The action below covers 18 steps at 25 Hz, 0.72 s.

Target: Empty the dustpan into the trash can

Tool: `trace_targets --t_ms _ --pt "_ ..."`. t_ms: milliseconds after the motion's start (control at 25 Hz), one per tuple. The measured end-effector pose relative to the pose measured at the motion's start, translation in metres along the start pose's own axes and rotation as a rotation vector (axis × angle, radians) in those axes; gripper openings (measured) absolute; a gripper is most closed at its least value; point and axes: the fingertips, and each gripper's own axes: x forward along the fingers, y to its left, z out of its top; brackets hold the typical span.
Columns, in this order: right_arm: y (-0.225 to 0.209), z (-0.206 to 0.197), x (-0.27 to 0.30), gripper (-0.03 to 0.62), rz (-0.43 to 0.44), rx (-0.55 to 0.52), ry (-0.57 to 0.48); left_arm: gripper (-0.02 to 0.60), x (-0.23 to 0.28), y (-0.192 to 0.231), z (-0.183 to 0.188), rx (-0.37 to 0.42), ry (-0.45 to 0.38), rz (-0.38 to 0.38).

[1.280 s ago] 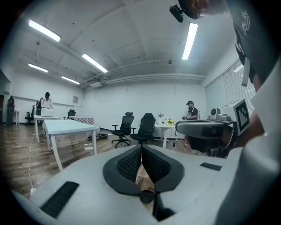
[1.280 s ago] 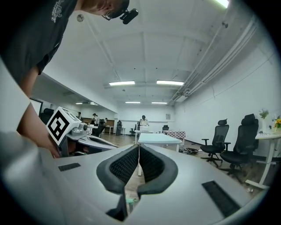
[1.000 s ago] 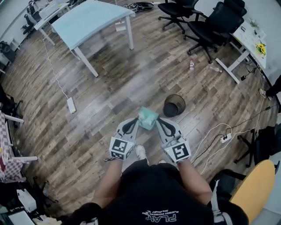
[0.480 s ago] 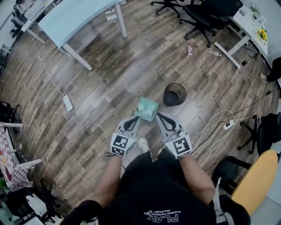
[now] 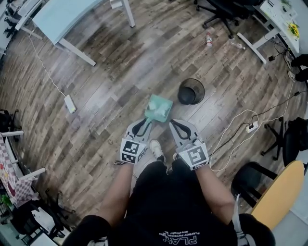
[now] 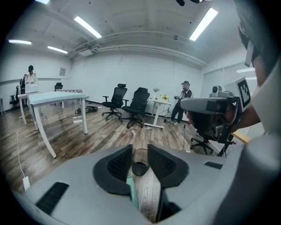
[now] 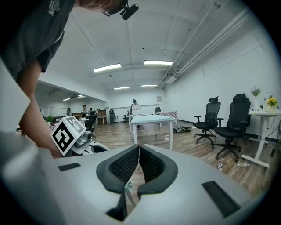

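- Wood-plank flooring [image 5: 96,120] runs through the office, with a pale desk [image 5: 62,17] and black chairs [image 5: 226,9] at the far side and white cables [image 5: 231,139] trailing on the right.
- A teal dustpan [image 5: 158,108] sits low just ahead of the person's feet, between the tips of both grippers. It appears to rest on the floor.
- A black trash can [image 5: 191,92] stands just beside the pan, up and to the right in the head view, and apart from it.
- On the left gripper [image 5: 146,123] the jaws stand a little apart and have just been opening. A teal edge of the pan shows low in the gap, against one pad only, so it is not pinched.
- On the right gripper [image 5: 172,123] the jaws meet at the tips and hold nothing.
- The step in hand looks like taking hold of the pan.
  - The right jaws should part as well, and each side wall should be taken squarely.
  - The pan should be lifted level so the white scraps inside do not slide out.
  - Tipping should wait until the pan is over the can's mouth.
- The pan looks almost as broad as long.
  - Its slightly longer axis runs away from the person, leaning a little rightward.
  - No handle can be made out, so I cannot tell which end is the lip.
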Motion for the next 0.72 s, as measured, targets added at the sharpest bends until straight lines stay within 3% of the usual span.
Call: trace_targets --t_ms 40,80,400,720 --pt "0.0 -0.004 0.0 0.025 -0.002 0.007 0.005 0.142 0.004 0.0 -0.005 -0.005 0.012 -0.008" --pt "-0.001 -0.009 -0.001 0.025 -0.004 0.014 0.011 0.17 0.009 0.0 -0.011 -0.008 0.022 -0.012" --pt "-0.004 -0.041 -0.006 0.025 -0.011 0.042 0.06 0.254 0.041 0.026 -0.069 0.009 0.149 0.022" --pt "-0.001 -0.059 -0.014 0.025 -0.033 0.079 0.072 0.288 0.063 0.031 -0.117 0.01 0.252 -0.048"
